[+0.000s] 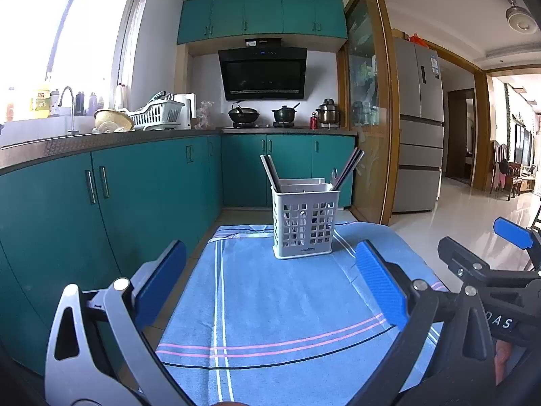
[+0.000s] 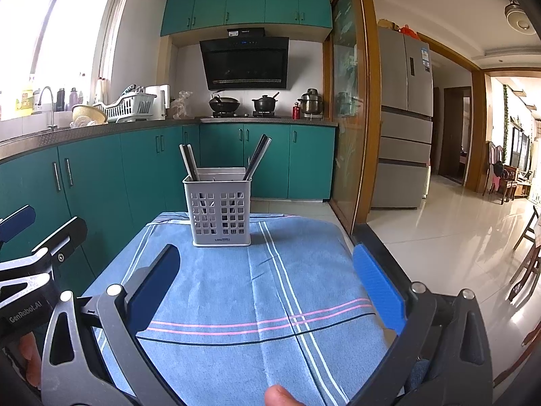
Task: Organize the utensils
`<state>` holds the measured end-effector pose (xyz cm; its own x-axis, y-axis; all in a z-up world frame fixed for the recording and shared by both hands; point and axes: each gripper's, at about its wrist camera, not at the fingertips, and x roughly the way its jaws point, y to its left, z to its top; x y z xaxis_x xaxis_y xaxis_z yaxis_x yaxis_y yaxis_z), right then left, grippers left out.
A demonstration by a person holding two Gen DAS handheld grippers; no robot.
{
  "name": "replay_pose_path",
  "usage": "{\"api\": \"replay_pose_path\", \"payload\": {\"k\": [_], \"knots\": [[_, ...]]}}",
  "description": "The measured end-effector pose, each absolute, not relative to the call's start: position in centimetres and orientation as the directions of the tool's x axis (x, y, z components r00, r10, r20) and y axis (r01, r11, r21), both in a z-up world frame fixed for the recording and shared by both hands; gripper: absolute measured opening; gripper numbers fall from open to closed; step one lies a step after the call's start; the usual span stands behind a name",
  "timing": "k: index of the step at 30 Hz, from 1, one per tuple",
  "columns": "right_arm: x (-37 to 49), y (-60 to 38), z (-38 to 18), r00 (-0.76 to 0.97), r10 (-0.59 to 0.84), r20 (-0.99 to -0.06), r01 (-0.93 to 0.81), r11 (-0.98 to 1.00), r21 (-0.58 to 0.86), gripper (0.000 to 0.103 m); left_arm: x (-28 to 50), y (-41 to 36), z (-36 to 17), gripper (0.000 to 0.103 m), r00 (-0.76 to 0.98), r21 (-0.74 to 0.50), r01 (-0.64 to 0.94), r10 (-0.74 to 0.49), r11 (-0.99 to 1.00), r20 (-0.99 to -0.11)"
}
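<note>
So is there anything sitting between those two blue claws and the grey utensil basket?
Nothing visible. The left gripper and right gripper are both open and empty, and only bare blue cloth lies between them and the utensil basket, which stands at the far end with chopsticks leaning out of it.

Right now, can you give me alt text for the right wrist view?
A grey perforated utensil caddy holding chopsticks stands at the far end of a blue striped cloth. The open right gripper hovers empty over the cloth. The left gripper shows at the left edge, against teal kitchen cabinets.
</note>
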<state>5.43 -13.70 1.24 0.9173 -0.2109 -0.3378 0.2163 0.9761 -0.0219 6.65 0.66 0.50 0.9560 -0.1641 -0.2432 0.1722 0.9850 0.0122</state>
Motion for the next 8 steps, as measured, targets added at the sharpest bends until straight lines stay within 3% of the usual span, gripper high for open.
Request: {"api": "replay_pose_path", "payload": {"k": [8], "knots": [[5.65,-14.16,0.84,0.914,-0.211,-0.346,0.219,0.976,-0.016,0.100,7.32,0.70,0.31,0.099,0.949,-0.001,0.179,-0.173,0.984,-0.264]]}}
